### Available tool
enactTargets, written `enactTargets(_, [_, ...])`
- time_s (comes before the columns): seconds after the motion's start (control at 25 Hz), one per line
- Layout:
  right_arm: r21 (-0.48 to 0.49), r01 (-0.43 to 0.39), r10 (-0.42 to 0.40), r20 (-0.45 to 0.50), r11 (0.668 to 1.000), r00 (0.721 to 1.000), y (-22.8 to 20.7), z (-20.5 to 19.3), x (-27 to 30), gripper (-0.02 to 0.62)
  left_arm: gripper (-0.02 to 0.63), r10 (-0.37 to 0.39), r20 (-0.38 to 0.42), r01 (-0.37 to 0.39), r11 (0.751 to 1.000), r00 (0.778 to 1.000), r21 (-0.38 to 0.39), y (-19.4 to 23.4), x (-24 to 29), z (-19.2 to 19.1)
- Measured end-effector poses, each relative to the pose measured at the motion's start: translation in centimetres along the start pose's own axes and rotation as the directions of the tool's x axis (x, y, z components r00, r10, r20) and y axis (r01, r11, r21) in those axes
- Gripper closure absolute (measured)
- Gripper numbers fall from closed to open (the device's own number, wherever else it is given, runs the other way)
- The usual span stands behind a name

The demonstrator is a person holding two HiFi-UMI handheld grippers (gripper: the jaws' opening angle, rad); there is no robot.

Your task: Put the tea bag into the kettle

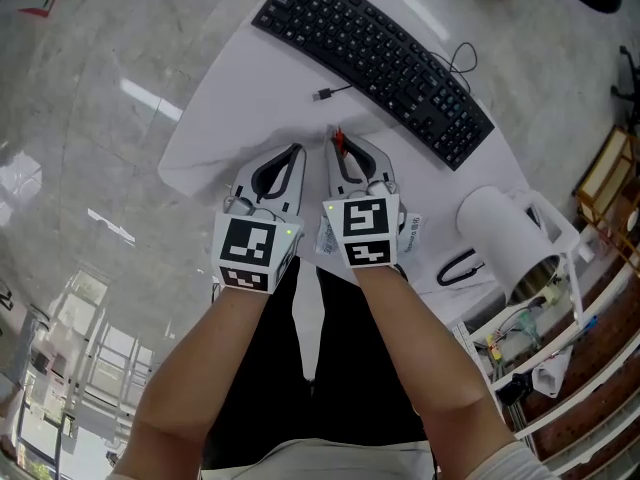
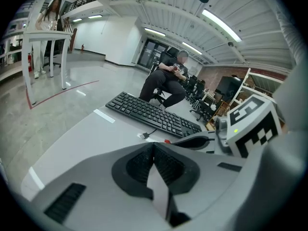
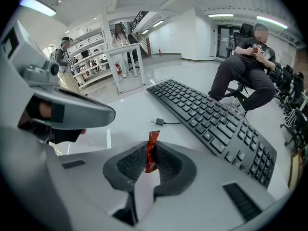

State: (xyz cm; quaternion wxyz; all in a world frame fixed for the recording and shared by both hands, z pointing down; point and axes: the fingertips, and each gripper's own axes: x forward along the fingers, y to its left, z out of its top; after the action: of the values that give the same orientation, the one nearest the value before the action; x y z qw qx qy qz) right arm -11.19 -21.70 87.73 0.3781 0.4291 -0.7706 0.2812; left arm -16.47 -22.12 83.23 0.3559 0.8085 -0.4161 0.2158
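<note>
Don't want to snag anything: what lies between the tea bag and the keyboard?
A USB plug on its thin black cable lies on the table between tea bag and keyboard, clearest in the right gripper view.

My head camera is looking steeply down onto my left tool (image 1: 296, 154), my right tool (image 1: 338, 146) and the white surface (image 1: 250, 118). Each tool's own camera is riding close behind its jaws, looking along them across the room. All three views are sharing the black keyboard (image 1: 375, 58).
</note>
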Motion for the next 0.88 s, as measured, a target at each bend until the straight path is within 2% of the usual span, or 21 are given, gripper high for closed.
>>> enactTargets(0.2, [0.049, 0.003, -0.006, 0.064, 0.999, 0.998, -1.2, 3.8, -4.2, 0.545, 0.598, -0.017, 0.04, 0.016, 0.999, 0.999, 0.036, -2.1, -1.0, 3.8])
enactTargets(0.4, [0.066, 0.031, -0.041, 0.155, 0.997, 0.987, -2.9, 8.6, -9.6, 0.545, 0.598, -0.028, 0.111, 0.02, 0.997, 0.993, 0.071, -5.2, -2.4, 9.6])
enactTargets(0.56, [0.094, 0.053, -0.074, 0.236, 0.994, 0.969, -3.9, 12.2, -14.6, 0.545, 0.598, -0.045, 0.164, 0.028, 0.994, 0.986, 0.104, -8.1, -4.3, 14.2])
enactTargets(0.8, [0.104, 0.031, -0.064, 0.335, 0.994, 0.94, -3.3, 16.9, -23.7, 0.545, 0.598, -0.042, 0.215, 0.023, 0.996, 0.976, 0.089, -12.6, -9.6, 19.4])
enactTargets(0.88, [0.093, 0.027, -0.06, 0.384, 0.995, 0.921, -3.2, 18.7, -27.0, 0.545, 0.598, -0.043, 0.243, 0.019, 0.994, 0.969, 0.103, -14.4, -11.5, 21.5])
